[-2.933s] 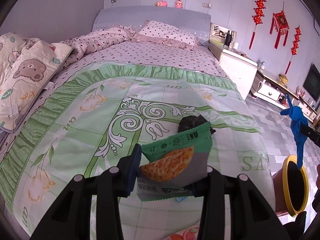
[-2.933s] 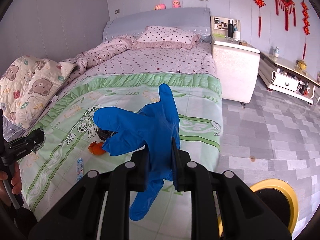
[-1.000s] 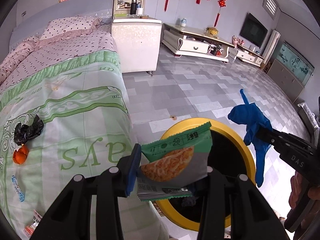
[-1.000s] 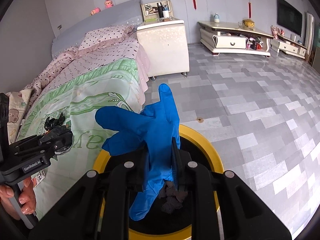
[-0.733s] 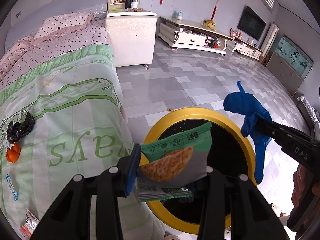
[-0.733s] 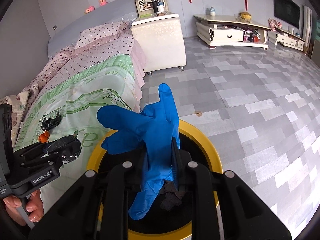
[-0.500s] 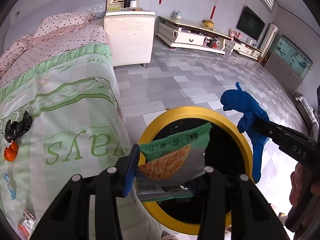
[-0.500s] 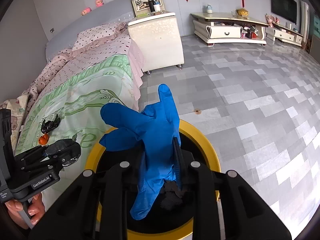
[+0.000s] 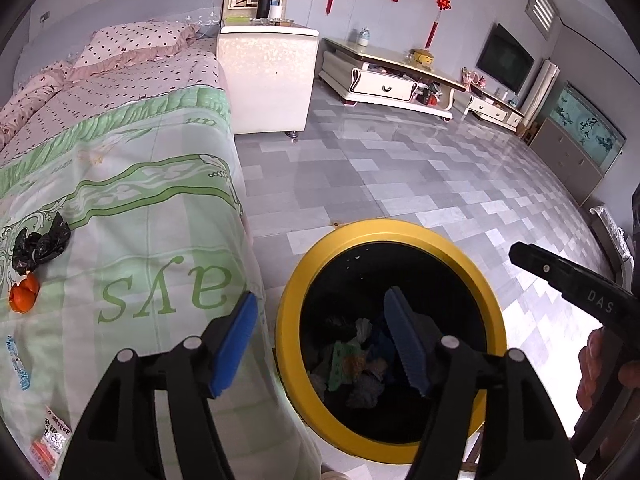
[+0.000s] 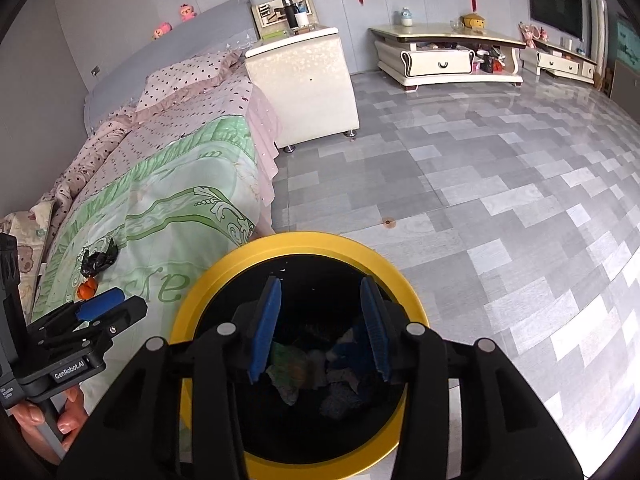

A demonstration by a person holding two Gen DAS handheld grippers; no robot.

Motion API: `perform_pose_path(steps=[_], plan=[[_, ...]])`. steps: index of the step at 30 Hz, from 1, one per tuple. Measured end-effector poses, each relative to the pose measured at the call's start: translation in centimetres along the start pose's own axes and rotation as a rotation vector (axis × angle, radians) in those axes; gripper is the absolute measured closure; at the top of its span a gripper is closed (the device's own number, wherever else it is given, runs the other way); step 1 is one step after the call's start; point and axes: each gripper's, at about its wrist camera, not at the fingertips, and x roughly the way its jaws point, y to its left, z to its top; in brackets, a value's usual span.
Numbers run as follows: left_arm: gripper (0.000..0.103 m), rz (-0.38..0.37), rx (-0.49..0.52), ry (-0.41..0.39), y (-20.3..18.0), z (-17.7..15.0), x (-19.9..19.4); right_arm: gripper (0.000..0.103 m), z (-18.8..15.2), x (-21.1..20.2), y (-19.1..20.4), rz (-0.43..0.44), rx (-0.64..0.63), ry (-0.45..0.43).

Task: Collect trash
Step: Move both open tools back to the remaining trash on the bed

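A black bin with a yellow rim (image 9: 400,227) (image 10: 296,240) stands on the floor beside the bed. My left gripper (image 9: 322,304) hangs over it with its jaws opening and nothing between them. The green snack packet (image 9: 340,364) (image 10: 286,360) lies inside on other trash. Over the same bin my right gripper (image 10: 320,284) also has its jaws opening, empty, and the blue glove (image 10: 352,350) rests at the bottom. Each view shows the other gripper at its edge: the right gripper (image 9: 520,252) and the left gripper (image 10: 100,304).
On the green bed cover (image 9: 160,208) lie a black bag (image 9: 40,244), an orange peel (image 9: 24,298), a small wrapper (image 9: 16,360) and a red-and-white packet (image 9: 50,440). A white nightstand (image 9: 268,80) and a low cabinet (image 9: 384,80) stand beyond the tiled floor.
Both grippers swung from the bed to above the bin. Then both opened: the snack packet left the left jaws, the blue glove left the right jaws, and both dropped into the bin.
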Motion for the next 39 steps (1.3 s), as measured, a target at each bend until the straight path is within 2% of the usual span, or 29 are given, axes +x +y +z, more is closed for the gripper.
perform_pose_path(steps=[5,8,16,28,39], plan=[[0.034,0.006,-0.008,-0.020,1.3,-0.1,-1.3,0.063,0.1,-0.7,0.7,0.010,-0.004,-0.008],[0.029,0.020,-0.017,-0.035,2.5,-0.3,-2.3,0.059,0.2,-1.2,1.5,0.025,-0.009,-0.014],[0.024,0.078,-0.077,-0.090,6.8,-0.8,-5.9,0.053,0.7,-2.5,5.8,0.062,-0.063,-0.039],[0.020,0.169,-0.144,-0.158,14.0,-2.7,-11.8,0.046,1.9,-3.1,15.5,0.149,-0.172,-0.058],[0.017,0.255,-0.213,-0.153,22.4,-6.8,-15.5,0.045,2.2,-0.8,27.1,0.240,-0.291,-0.031]])
